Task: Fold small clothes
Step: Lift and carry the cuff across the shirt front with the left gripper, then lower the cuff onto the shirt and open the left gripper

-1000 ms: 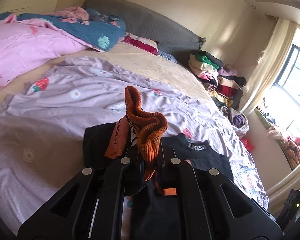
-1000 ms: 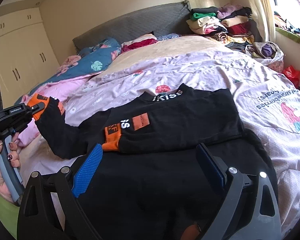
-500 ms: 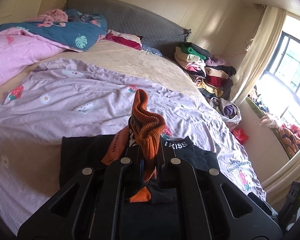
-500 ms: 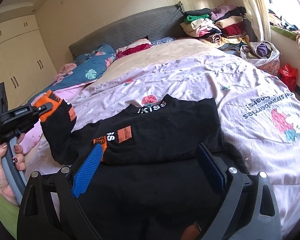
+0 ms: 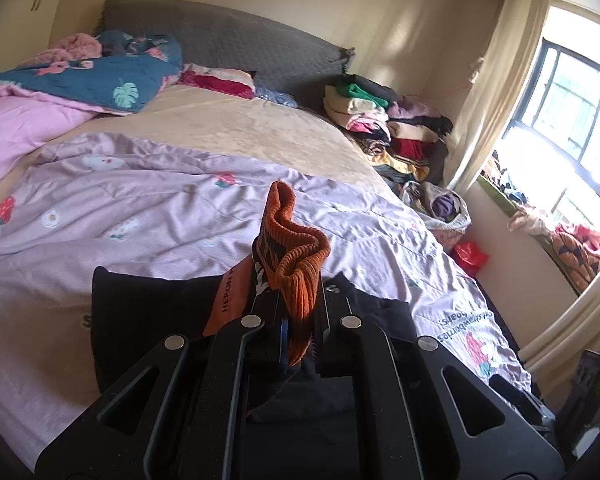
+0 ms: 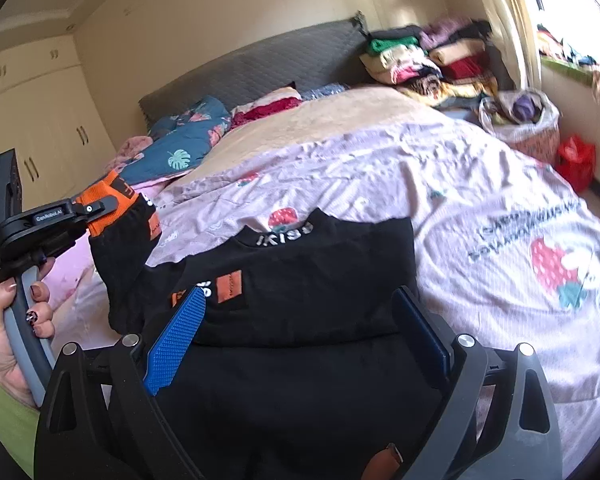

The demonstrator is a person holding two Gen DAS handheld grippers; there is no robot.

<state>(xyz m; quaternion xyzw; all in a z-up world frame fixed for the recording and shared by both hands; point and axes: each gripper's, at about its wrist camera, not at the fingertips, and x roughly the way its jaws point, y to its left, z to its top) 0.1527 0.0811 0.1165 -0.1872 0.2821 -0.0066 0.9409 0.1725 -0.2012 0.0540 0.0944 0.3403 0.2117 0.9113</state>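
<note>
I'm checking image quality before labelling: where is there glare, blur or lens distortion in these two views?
Left wrist view: the window is blown out; fisheye bends the walls. Right wrist view: glare top right, and the printed purple sheet is smeared by motion blur, while the black sweater stays fairly sharp.

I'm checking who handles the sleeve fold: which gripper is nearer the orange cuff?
Left. The left gripper is shut on the orange cuff; the right gripper hovers open over the black top's body, apart from it.
</note>
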